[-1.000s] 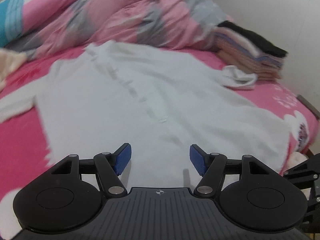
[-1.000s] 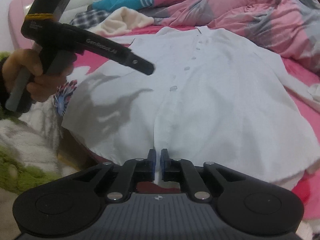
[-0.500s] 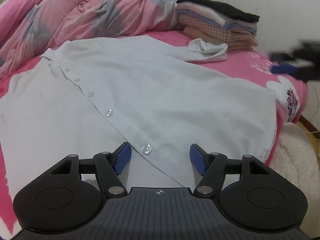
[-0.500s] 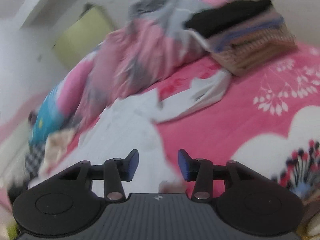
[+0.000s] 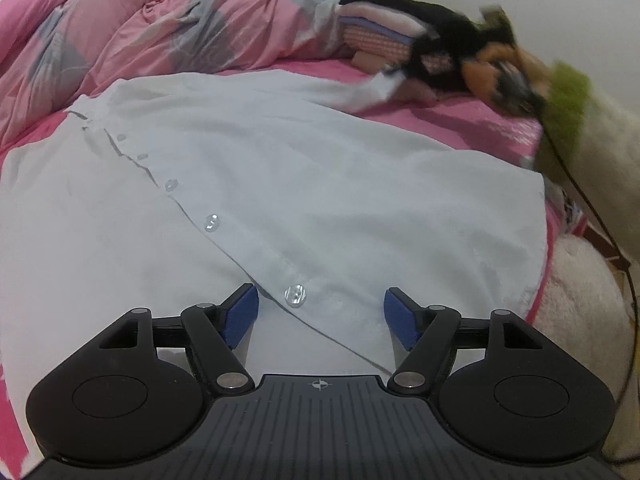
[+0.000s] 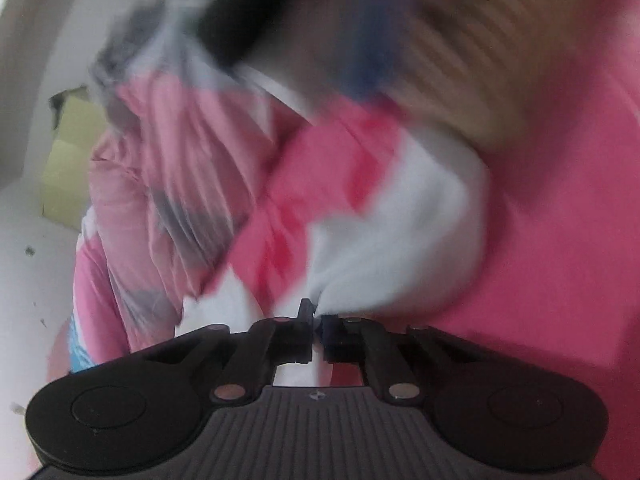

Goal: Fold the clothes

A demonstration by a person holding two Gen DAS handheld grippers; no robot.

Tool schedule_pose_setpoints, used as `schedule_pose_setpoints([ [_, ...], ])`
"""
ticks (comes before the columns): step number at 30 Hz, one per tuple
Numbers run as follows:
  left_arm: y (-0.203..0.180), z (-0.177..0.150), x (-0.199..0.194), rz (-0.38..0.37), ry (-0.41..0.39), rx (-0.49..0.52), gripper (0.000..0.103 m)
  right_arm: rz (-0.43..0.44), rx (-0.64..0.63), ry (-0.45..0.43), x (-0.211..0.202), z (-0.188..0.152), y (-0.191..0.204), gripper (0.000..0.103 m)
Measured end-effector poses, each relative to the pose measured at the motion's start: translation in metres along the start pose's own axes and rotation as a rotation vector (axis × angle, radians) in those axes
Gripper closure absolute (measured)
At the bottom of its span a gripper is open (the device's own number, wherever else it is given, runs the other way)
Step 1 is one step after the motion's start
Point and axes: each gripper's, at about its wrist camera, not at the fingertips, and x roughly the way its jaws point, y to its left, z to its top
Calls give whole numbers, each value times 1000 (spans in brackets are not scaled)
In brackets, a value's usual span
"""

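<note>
Two blue-padded fingers of the left gripper [image 5: 321,312] stand spread over the pale buttoned cotton shirt [image 5: 304,200], flat on the pink bedsheet [image 5: 460,124]. Right gripper [image 6: 317,322] pinches the shirt's white sleeve [image 6: 400,240], blurred.

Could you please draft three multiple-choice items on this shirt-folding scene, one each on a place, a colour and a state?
1. Where does the white shirt lie?
A. spread on the pink bed sheet
B. on a hanger
C. on the floor

2. What colour are the left claw pads?
A. red
B. blue
C. green

3. What state is the right claw in?
A. wide open
B. shut on a button
C. shut on the white sleeve

Answers:
1 A, the shirt lies flat with pink sheet around it.
2 B, both pads show blue.
3 C, white cloth bunches into the closed jaws.
</note>
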Motion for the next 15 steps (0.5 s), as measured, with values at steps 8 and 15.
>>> schedule_pose_setpoints([
  [8,3,1,1,-21,10,9,32,-249,-669,-290,24,40,118,101],
  [15,4,2,2,-32,16,11,31,-411,-686,10,106,47,95,57],
])
